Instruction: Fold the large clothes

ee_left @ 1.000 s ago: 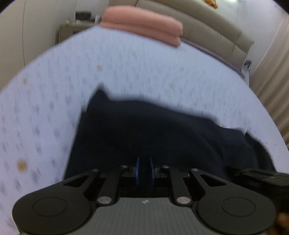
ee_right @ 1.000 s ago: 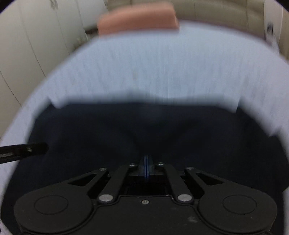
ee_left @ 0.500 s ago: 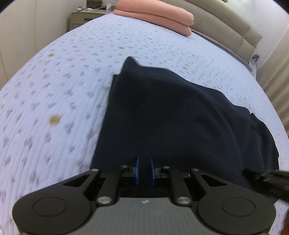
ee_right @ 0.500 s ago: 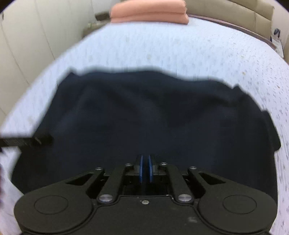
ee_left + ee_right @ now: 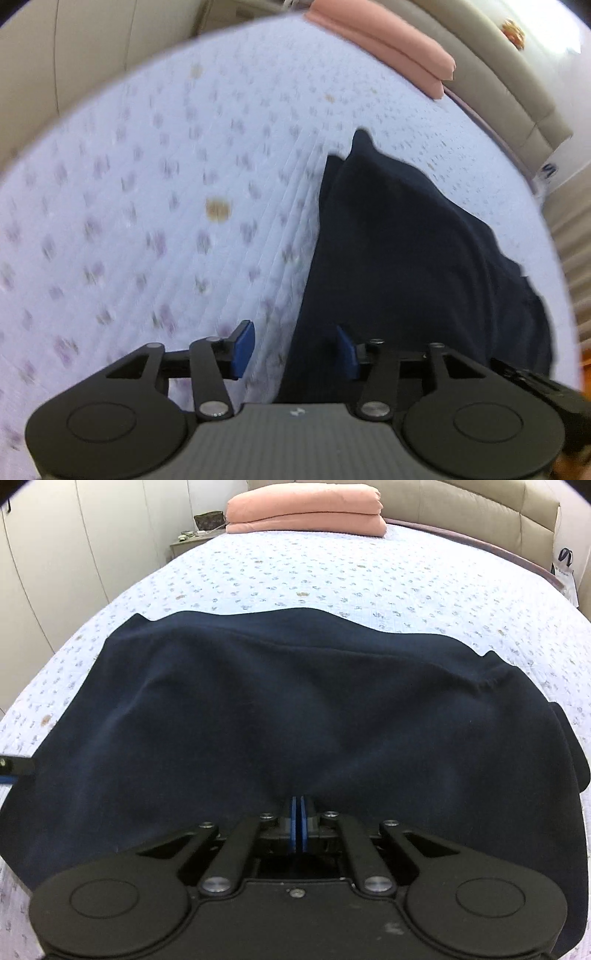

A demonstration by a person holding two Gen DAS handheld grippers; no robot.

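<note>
A large dark navy garment (image 5: pixel 295 709) lies spread on the bed (image 5: pixel 332 576). In the right wrist view it fills the middle, and my right gripper (image 5: pixel 297 825) is shut on its near edge. In the left wrist view the garment (image 5: pixel 406 251) lies on the right. My left gripper (image 5: pixel 293 350) is open over its left near edge, with one blue pad (image 5: pixel 243 347) over the bedspread and the other pad (image 5: pixel 345 352) against the cloth. It holds nothing. The left gripper's tip also shows at the left edge of the right wrist view (image 5: pixel 16 766).
The bed has a pale floral quilted cover (image 5: pixel 147 221). Folded pink bedding (image 5: pixel 306 507) lies at the head by a beige padded headboard (image 5: pixel 480 513). A nightstand (image 5: pixel 192 541) and white wardrobe doors (image 5: pixel 55 572) stand on the left.
My left gripper has opened, let go of the garment's edge and swung to the left. My right gripper stays shut on the cloth, and the garment has settled flat on the bed.
</note>
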